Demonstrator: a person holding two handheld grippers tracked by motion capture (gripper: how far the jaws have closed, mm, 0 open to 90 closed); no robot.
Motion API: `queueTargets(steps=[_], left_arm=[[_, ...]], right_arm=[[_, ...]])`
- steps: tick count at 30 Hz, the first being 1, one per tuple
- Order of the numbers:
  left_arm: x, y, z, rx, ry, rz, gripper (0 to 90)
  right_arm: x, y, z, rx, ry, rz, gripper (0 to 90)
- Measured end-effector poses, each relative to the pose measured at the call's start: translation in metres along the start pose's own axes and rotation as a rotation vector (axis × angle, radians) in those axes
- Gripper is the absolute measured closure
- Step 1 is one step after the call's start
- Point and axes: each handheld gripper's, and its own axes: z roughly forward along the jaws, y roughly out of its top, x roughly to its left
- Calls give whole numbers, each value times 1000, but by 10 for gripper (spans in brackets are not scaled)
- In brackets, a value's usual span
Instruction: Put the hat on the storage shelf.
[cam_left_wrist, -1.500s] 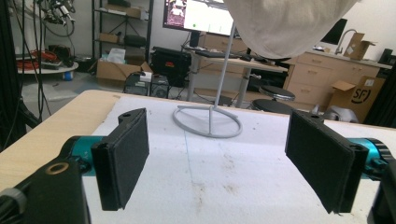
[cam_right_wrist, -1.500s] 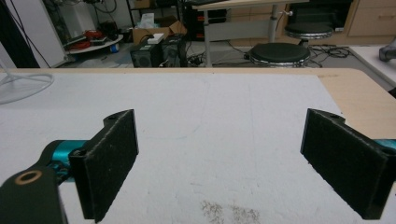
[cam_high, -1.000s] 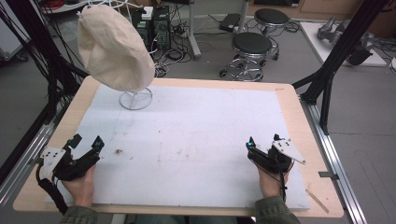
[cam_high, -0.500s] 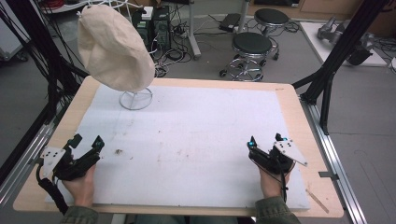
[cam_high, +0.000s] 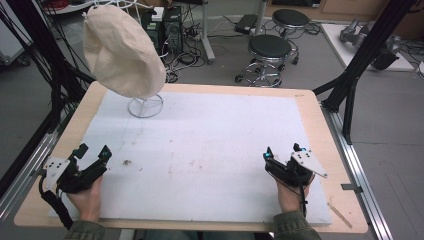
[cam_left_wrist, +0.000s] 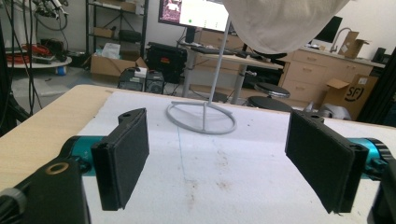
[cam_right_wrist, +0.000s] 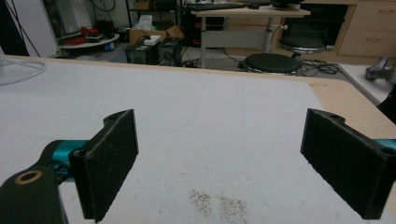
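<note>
High view | white mat (cam_high: 210, 145) on wooden table (cam_high: 320, 125) | stools (cam_high: 270, 50) behind | both fingers released

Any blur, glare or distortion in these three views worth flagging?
High view: even light, soft, hat and both grippers readable. Left gripper view: pads slightly soft, stand sharper, monitor glaring. Right gripper view: mat bright and washed out, table edge bowed.

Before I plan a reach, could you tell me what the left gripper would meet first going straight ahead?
Probably the wire stand holding the hat. The left gripper points at its ring base, with bare mat between. Depth is uncertain.
</note>
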Motion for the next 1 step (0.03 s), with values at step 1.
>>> queueTargets(steps=[1], left_arm=[[0,0,0,0,0,-1,219]], right_arm=[[0,0,0,3,0,0,103]])
